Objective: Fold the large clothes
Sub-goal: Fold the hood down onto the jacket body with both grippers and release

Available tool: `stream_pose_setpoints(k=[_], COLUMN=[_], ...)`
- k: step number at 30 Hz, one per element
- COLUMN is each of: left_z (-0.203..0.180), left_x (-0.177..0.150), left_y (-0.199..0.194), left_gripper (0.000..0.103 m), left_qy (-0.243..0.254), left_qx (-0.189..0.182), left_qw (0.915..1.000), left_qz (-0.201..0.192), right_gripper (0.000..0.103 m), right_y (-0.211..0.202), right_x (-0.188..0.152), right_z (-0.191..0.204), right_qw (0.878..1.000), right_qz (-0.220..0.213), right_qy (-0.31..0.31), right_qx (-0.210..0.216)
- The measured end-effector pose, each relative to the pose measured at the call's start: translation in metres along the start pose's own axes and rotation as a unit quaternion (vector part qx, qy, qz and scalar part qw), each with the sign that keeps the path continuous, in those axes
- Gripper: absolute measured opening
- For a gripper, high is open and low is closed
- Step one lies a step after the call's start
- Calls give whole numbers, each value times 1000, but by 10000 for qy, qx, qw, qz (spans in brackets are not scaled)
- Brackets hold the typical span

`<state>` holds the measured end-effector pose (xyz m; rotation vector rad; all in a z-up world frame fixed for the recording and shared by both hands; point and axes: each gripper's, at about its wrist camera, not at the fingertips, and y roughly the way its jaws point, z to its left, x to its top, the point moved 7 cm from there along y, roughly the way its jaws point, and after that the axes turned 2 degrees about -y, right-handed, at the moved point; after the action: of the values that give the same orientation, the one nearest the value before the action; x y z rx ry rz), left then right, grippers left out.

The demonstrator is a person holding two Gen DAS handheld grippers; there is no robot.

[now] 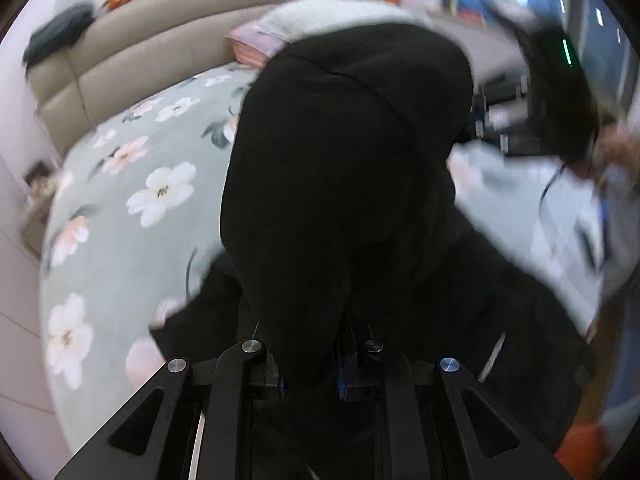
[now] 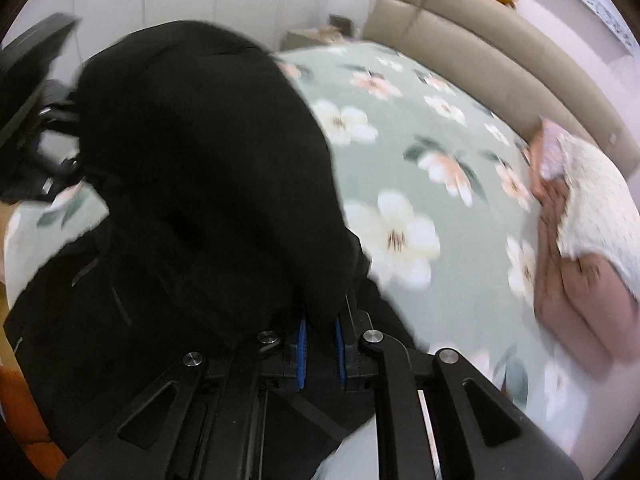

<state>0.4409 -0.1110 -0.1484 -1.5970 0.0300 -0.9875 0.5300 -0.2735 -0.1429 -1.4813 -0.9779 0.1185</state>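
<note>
Over the floral bed [image 2: 420, 168], the black garment [image 1: 344, 152] is bulging up toward 12 o'clock in both wrist views, long axis running from the claws away along the view. Left claw [image 1: 310, 364] is pinching a fold of it, jaws nearly closed. Right claw [image 2: 320, 344] is doing the same, blue pads [image 2: 302, 354] squeezing fabric. Rest of the garment is lying below and beside both claws on the bed. Motion blur throughout.

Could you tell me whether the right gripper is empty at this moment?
No, the right gripper has its blue pads closed on a fold of the black garment.
</note>
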Motion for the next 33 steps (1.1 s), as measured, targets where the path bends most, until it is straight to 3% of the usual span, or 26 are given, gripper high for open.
stream_pose_setpoints(k=[2, 5, 7, 8, 10, 11, 12, 15, 18, 21, 24, 27, 30, 31, 33], left_z=[-14, -23, -26, -25, -18, -9, 2, 30, 49, 55, 42, 24, 9, 1, -12], left_x=[-37, -109, -125, -125, -116, -110, -102, -71, -13, 25, 24, -9, -44, -55, -67], left_y=[25, 79, 75, 60, 34, 21, 12, -5, -9, 6, 39, 67, 84, 87, 93], left_gripper=[20, 19, 17, 17, 18, 18, 18, 18, 20, 25, 25, 25, 25, 25, 26], left_qy=[-174, -369, -288, -424, -722, -857, -995, -1445, -1982, -2376, -2510, -2703, -2761, -2672, -2495], left_qx=[197, 396, 505, 332, 105, 104, 149, 78, -203, -697, -1203, -1576, -1488, -1349, -1190], left_qw=[9991, 9909, 9883, 9886, 9899, 9894, 9885, 9868, 9799, 9688, 9604, 9478, 9436, 9458, 9515], left_qz=[335, 1229, 1409, 1406, 1217, 1164, 1130, 728, 131, -122, 112, 622, 1061, 1262, 1352], right_gripper=[14, 14, 14, 15, 34, 53, 59, 59, 61, 68, 70, 69, 69, 69, 69], right_y=[17, 46, 54, 52, 41, 36, 28, 9, 3, 0, 25, 61, 92, 104, 113], right_x=[-34, -85, -110, -113, -122, -121, -118, -93, -44, -1, 19, 1, -42, -59, -84], right_z=[16, 26, 25, 20, 2, -8, -19, -49, -68, -66, -41, 8, 35, 45, 49], right_qw=[9991, 9936, 9872, 9851, 9808, 9791, 9777, 9739, 9721, 9715, 9688, 9649, 9650, 9624, 9616], right_qz=[336, 1001, 1378, 1396, 1320, 1263, 1154, 839, 419, 26, 151, 605, 1215, 1461, 1521], right_qy=[242, 509, 788, 987, 1419, 1588, 1754, 2106, 2300, 2369, 2424, 2382, 2120, 2068, 2103], right_qx=[-50, 96, 130, 187, 200, 153, 55, -75, -172, 88, 490, 930, 953, 982, 892])
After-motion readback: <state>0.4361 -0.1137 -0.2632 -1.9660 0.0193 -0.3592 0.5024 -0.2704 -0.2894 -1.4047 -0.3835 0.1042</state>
